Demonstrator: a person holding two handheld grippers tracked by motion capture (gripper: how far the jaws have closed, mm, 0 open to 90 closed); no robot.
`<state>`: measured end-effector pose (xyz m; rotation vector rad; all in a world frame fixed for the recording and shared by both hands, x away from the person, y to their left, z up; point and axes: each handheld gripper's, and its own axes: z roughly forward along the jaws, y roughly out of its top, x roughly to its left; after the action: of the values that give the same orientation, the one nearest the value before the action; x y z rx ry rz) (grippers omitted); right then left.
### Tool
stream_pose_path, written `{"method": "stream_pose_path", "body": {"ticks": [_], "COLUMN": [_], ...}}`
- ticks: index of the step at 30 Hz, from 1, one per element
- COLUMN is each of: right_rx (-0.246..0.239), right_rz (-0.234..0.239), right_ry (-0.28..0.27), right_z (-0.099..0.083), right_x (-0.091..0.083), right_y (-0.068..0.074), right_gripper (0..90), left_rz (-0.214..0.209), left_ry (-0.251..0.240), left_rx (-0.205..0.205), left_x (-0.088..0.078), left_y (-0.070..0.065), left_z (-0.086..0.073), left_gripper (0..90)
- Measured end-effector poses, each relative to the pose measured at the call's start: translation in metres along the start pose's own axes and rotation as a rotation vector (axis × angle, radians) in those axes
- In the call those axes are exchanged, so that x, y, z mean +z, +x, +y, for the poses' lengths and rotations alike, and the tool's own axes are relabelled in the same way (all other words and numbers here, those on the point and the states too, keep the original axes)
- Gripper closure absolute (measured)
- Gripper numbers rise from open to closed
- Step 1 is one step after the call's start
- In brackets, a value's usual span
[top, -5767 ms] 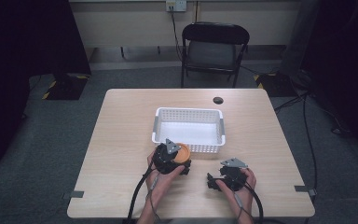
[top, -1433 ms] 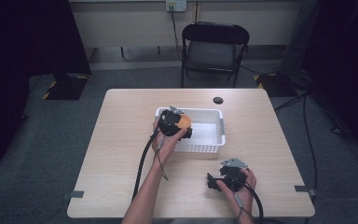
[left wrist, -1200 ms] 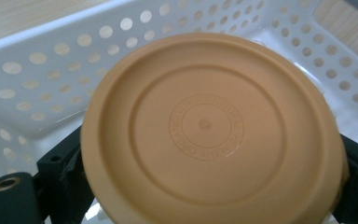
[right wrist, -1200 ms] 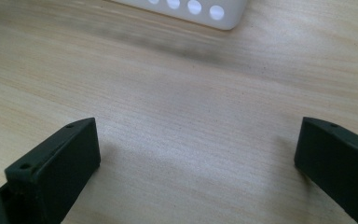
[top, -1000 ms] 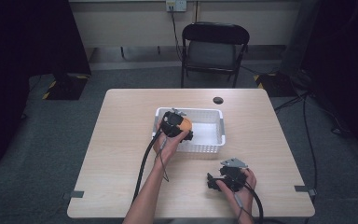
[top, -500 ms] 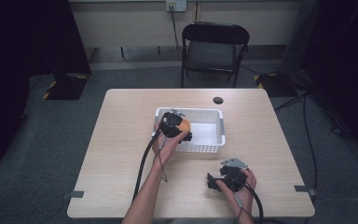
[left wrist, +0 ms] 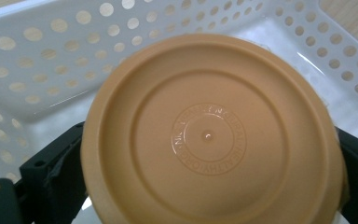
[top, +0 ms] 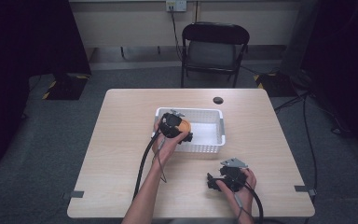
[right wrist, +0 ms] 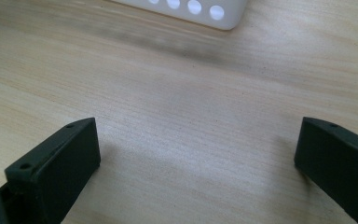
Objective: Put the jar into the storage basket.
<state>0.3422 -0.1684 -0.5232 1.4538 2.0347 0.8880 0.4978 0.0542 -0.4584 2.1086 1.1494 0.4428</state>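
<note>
One rectangular light-wood table (top: 121,154) carries one white perforated plastic basket (top: 212,128), set slightly far of the table's centre. One round orange plastic bowl (top: 183,126) is held over the basket's left half, at its near-left corner. The left gripper (top: 171,127) has its two black jaws closed against opposite sides of this bowl; in the left gripper view the bowl's underside (left wrist: 209,135), with concentric rings and one embossed circular mark, faces the camera, and the basket's wall (left wrist: 37,51) and floor lie behind it. Whether the bowl touches the basket floor cannot be told. The right gripper (top: 213,181) rests at the near right of the table, well apart from the basket; its two jaws stand wide apart and hold nothing, with bare wood between them. One small dark round disc (top: 218,99) lies near the far edge. One dark folding chair (top: 214,46) stands beyond the table.
</note>
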Motion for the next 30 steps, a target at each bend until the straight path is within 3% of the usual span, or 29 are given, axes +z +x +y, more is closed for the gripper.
{"method": "stream_pose_path", "body": {"ticks": [10, 30], "right_rx": [0.000, 0.000], "right_rz": [-0.001, 0.000], "right_ry": [0.000, 0.001], "right_z": [0.000, 0.000], "right_x": [0.000, 0.000], "right_y": [0.000, 0.000], "right_gripper": [0.0, 0.0], "left_rz": [-0.009, -0.016], "left_ry": [-0.048, -0.164], "left_rx": [-0.021, -0.023], "left_x": [-0.008, -0.053], "left_y": [0.002, 0.002], "left_z": [0.000, -0.008], "left_gripper": [3.3, 3.3]}}
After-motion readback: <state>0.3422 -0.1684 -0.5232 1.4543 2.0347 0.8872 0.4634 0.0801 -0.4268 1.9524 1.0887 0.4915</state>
